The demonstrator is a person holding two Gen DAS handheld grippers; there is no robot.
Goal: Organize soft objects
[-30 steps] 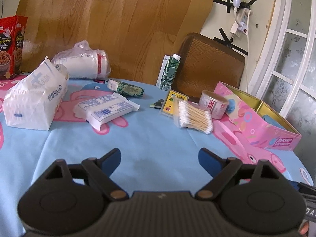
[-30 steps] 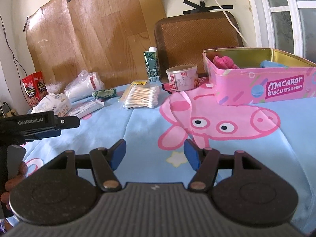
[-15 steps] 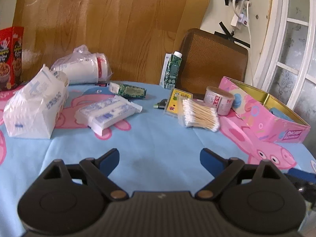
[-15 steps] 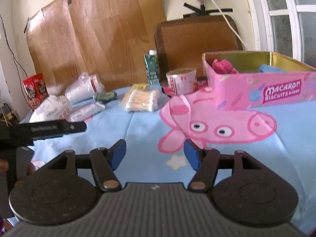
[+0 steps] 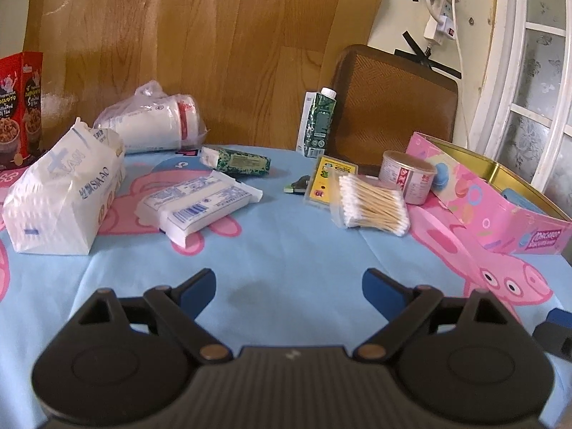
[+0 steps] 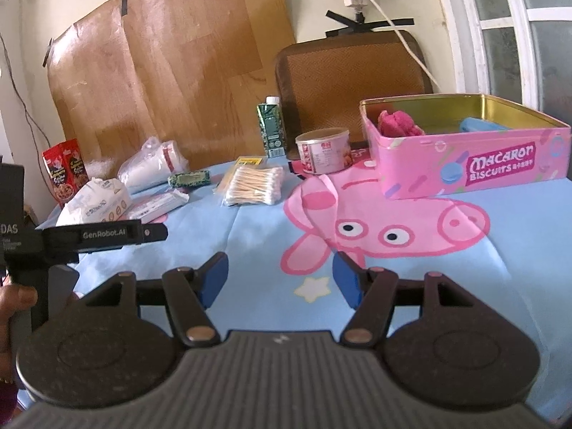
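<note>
My left gripper point(image 5: 289, 291) hangs open over the blue cartoon tablecloth point(image 5: 286, 250), nothing between its fingers. Ahead of it lie a white tissue bag point(image 5: 64, 196), a flat pack of cotton pads point(image 5: 196, 203), a bag of cotton swabs point(image 5: 371, 203) and a pink biscuit tin point(image 5: 500, 211). My right gripper point(image 6: 280, 282) is also open and empty, low over the cloth. Its view shows the tin point(image 6: 475, 164) at the right, holding a pink cloth point(image 6: 397, 123) and a blue item point(image 6: 479, 124). The swabs point(image 6: 254, 186) and tissue bag point(image 6: 96, 202) lie farther left.
A small can point(image 6: 323, 150), a green carton point(image 6: 271, 132), a green wrapped bar point(image 6: 189, 178), a yellow card point(image 5: 330, 178), bagged paper cups point(image 5: 157, 121) and red snack boxes point(image 5: 19, 107) crowd the far side. A brown chair back point(image 5: 393, 107) stands behind. A hand point(image 6: 14, 307) holds the other gripper's body at left.
The left view has rolled slightly and shifted, so the tin and swabs sit a little more level. The other gripper's body has slid in the right view. Both jaws stay as they were.
</note>
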